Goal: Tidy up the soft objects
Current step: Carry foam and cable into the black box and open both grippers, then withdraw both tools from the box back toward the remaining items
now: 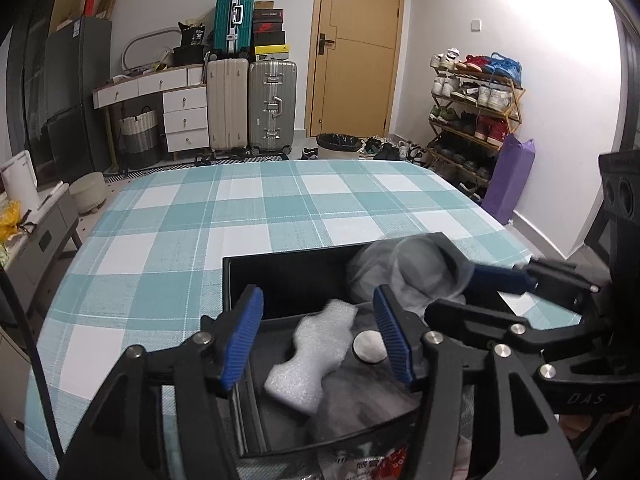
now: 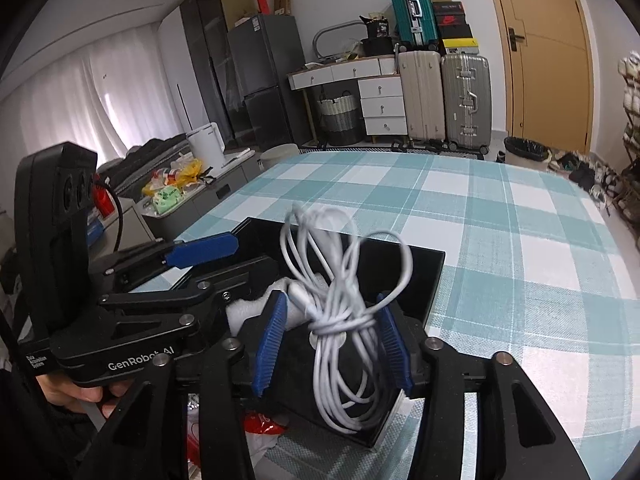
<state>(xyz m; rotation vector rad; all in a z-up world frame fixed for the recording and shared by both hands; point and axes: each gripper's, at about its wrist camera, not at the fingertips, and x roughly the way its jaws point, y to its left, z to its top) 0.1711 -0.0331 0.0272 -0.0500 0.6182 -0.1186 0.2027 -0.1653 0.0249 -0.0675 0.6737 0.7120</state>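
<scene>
A black open box (image 1: 280, 276) sits on the checked table; it also shows in the right wrist view (image 2: 432, 276). In it lie a white foam piece (image 1: 310, 356), a round white pad (image 1: 370, 346) and clear plastic wrap (image 1: 404, 272). My left gripper (image 1: 318, 336) is open and empty, just above the box over the foam. My right gripper (image 2: 334, 340) is open; a bundled white cable (image 2: 340, 320) is between its fingers, blurred, over the box. I cannot tell whether the cable touches the pads. The right gripper also shows in the left wrist view (image 1: 500, 280).
The teal-and-white checked tablecloth (image 1: 260, 208) covers the table. A red-and-white plastic bag (image 2: 260, 428) lies at the near edge. Beyond the table are suitcases (image 1: 252, 108), a shoe rack (image 1: 472, 120), a bin (image 1: 338, 146) and a side cabinet (image 2: 180, 196).
</scene>
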